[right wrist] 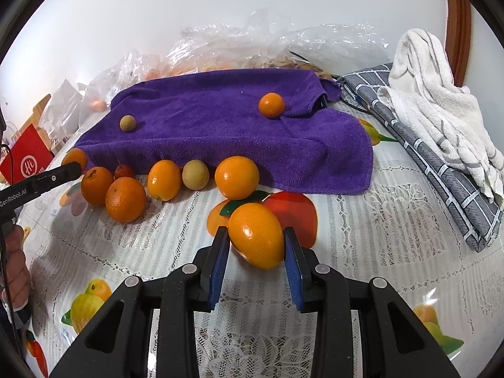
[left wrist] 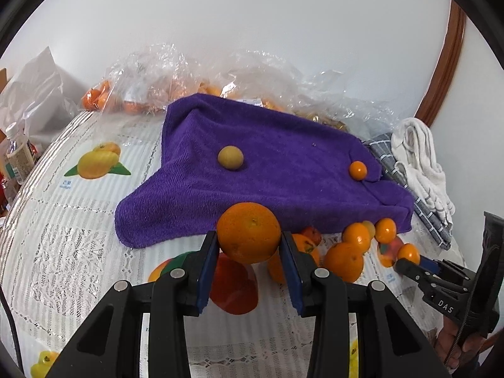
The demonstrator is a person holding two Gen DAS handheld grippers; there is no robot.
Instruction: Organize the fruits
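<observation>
I hold an orange (left wrist: 249, 232) clamped in my left gripper (left wrist: 249, 245) and a kumquat (right wrist: 255, 240) in my right gripper (right wrist: 256, 245), both apparently bound for the purple towel (right wrist: 220, 119).

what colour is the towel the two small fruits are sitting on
Purple. The towel shows best in the right wrist view.

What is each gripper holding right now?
Left gripper: shut on the large round orange.
Right gripper: shut on the small glossy oval orange fruit.
</observation>
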